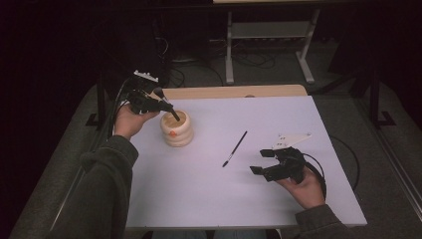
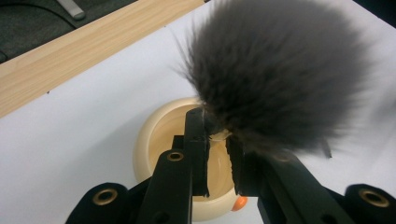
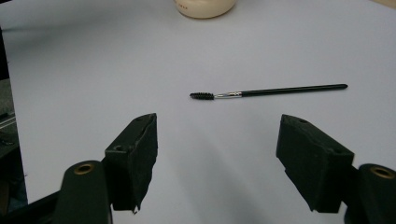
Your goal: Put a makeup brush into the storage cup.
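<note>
The big brush (image 2: 280, 70) with the grey fluffy head is held in the left tongs (image 2: 217, 158). In the left gripper view the two black jaws are pressed on the brush just under the hair, with only a narrow gap between them, and the soft head spreads wide above the jaws. In the high view the left tongs (image 1: 166, 107) are above the cream cup (image 1: 176, 128), and the dark handle of the brush goes down at a slant into the opening of the cup. I cannot tell if the handle touches the bottom inside.

The cup is round with ribbed walls, and it has a small orange spot (image 1: 172, 133) on the side that faces the person. It stands upright on the left far part of the white counter (image 1: 209, 189). In the left gripper view the cup (image 2: 154, 140) is directly below the jaws.

A thin black brush (image 1: 235, 148) with a small spiral head lies flat near the middle of the counter, well apart from the cup. In the right gripper view this thin brush (image 3: 268, 91) lies across, in front of the jaws, with its bristle end at the left.

The right tongs (image 1: 263, 162) are held low over the right near part of the counter. Its jaws are wide apart and hold nothing; they do not touch the thin brush.
</note>
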The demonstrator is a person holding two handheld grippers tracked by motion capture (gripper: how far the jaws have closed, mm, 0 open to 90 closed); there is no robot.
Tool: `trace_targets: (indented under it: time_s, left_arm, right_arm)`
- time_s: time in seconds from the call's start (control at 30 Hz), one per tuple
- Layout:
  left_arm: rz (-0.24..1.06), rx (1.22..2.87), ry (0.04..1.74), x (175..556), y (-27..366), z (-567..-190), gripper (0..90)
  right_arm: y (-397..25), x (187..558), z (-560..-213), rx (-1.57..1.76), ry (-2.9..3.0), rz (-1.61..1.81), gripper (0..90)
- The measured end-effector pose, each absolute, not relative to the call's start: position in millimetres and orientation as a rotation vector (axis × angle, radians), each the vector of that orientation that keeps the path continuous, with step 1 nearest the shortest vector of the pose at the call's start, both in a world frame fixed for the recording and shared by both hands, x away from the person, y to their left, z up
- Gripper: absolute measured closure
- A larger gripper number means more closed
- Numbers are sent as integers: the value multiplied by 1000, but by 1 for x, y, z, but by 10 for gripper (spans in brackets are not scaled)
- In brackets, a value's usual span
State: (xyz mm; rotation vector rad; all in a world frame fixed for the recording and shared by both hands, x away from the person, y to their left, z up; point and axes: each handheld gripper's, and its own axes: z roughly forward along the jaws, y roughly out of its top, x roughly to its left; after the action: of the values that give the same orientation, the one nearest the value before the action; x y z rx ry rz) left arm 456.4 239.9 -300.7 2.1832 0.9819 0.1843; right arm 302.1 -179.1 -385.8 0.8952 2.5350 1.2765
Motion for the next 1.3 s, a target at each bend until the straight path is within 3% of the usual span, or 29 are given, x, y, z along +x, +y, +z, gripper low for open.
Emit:
trace_targets:
  time_s: [1.1, 1.3]
  left_arm:
    - [150, 2244, 1023, 453, 247, -333, 774]
    - [184, 2224, 1044, 447, 253, -330, 621]
  right_arm:
    - [-177, 302, -386, 893, 2538, 1272, 280]
    - [-178, 302, -386, 902, 2536, 1274, 277]
